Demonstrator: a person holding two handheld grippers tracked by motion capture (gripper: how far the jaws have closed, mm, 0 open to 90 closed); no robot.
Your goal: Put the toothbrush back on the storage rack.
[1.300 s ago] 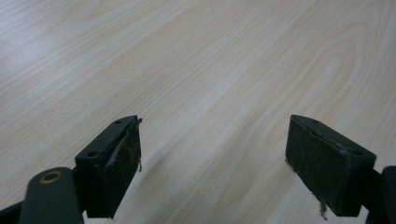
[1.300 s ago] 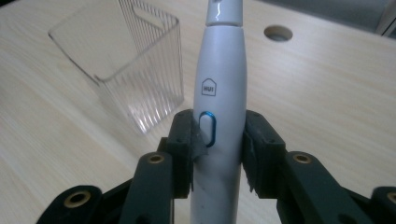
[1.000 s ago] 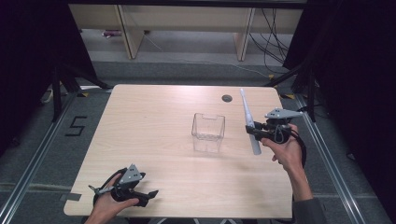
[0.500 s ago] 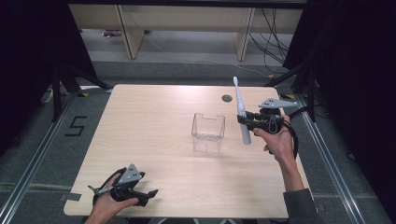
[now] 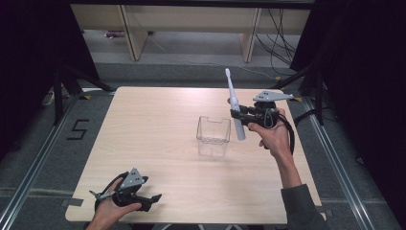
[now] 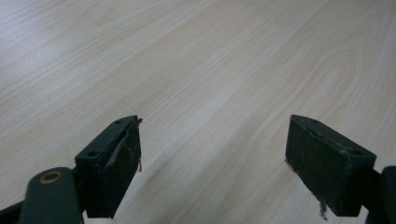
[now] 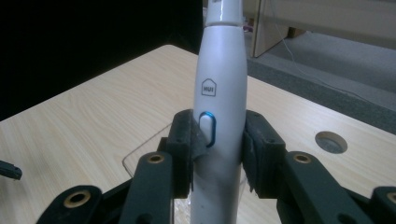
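Observation:
A white electric toothbrush (image 5: 233, 102) stands nearly upright, brush head up, held above the table just right of a clear plastic box (image 5: 213, 135). My right gripper (image 5: 238, 114) is shut on the toothbrush handle; in the right gripper view both jaws press its sides beside the blue-ringed button (image 7: 208, 129) of the toothbrush (image 7: 219, 84). The box's clear rim (image 7: 140, 151) shows below the jaws. My left gripper (image 5: 152, 198) rests low at the table's near left edge, open, with bare wood between its fingers (image 6: 114, 163).
The wooden table (image 5: 143, 129) has a round cable hole (image 7: 330, 141) at its far right. Shelving legs and cables stand on the floor beyond the far edge. Metal floor rails run along both sides of the table.
My right gripper has carried the toothbrush leftward and up, from the right side toward the clear box, tipping it more upright. The left gripper has stayed still.

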